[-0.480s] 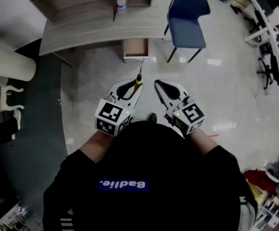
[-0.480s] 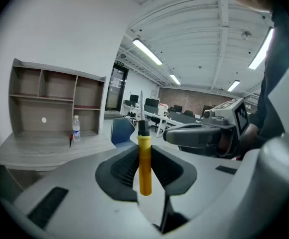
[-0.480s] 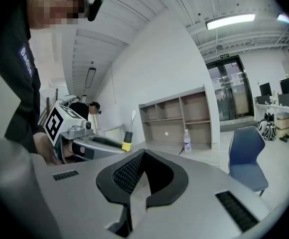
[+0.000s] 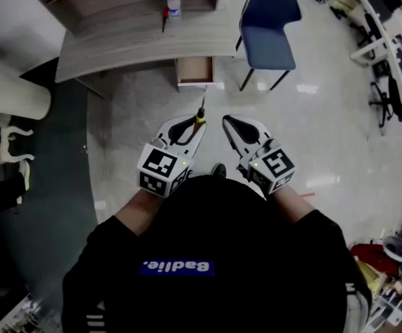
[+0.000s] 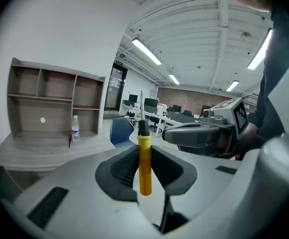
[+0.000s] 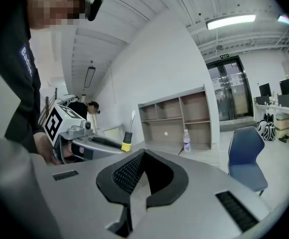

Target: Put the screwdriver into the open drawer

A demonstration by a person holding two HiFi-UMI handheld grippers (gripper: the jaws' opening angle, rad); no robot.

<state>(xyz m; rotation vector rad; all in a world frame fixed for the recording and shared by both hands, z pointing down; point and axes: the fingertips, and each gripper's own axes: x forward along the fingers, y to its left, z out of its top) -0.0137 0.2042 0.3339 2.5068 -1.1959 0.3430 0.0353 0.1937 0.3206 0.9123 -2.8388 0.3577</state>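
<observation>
The left claw (image 4: 197,124) is clamped on the yellow handle of the screwdriver (image 5: 144,163), with the shaft sticking out past the pads toward the drawer (image 4: 195,69). The drawer stands open under the counter (image 4: 132,44), well ahead of both claws. The right claw (image 6: 143,156) is closed with nothing in it. The main risk is probably the grip: the pads pinch a round, smooth handle across a short stretch, so it could swivel or slide out on the way and land on the floor short of the drawer. The drawer also looks narrow, and the counter edge hangs over its back. A long shaft brought in at the wrong angle could strike the drawer front or the counter. The chair (image 4: 269,26) beside it crowds the right side.
</observation>
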